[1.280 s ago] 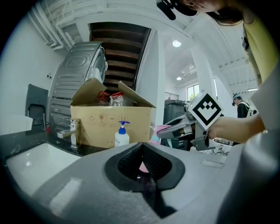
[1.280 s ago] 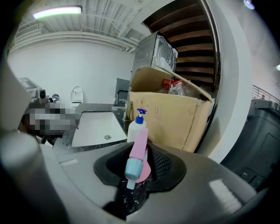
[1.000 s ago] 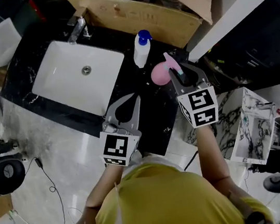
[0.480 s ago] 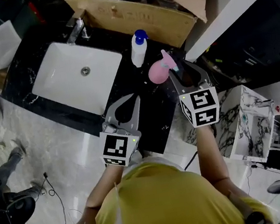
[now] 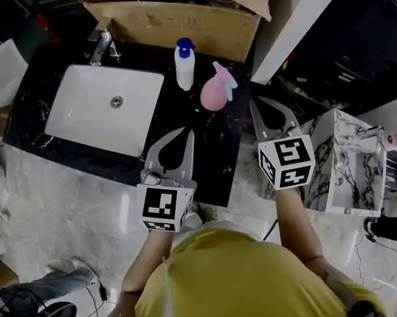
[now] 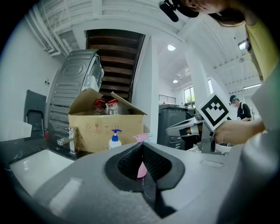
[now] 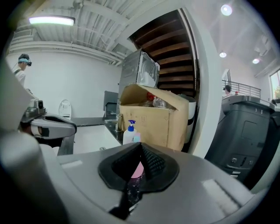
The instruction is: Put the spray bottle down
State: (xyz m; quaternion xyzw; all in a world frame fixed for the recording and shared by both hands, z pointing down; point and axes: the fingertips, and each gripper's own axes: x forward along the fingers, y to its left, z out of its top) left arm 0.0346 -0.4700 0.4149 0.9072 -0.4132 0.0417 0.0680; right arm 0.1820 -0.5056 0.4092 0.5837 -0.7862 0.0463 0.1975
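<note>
Two pairs of jaws are pressed fully together with nothing between them: the left gripper and the right gripper both hover short of the bottles. Ahead of them the pink, round-bodied plastic spray bottle stands upright on the black marble table, untouched, just beside a white pump bottle with a blue head and near an open cardboard box. It looks light and fairly stiff, its smooth bulb probably slippery; the narrow neck under the trigger seems the surest hold.
</note>
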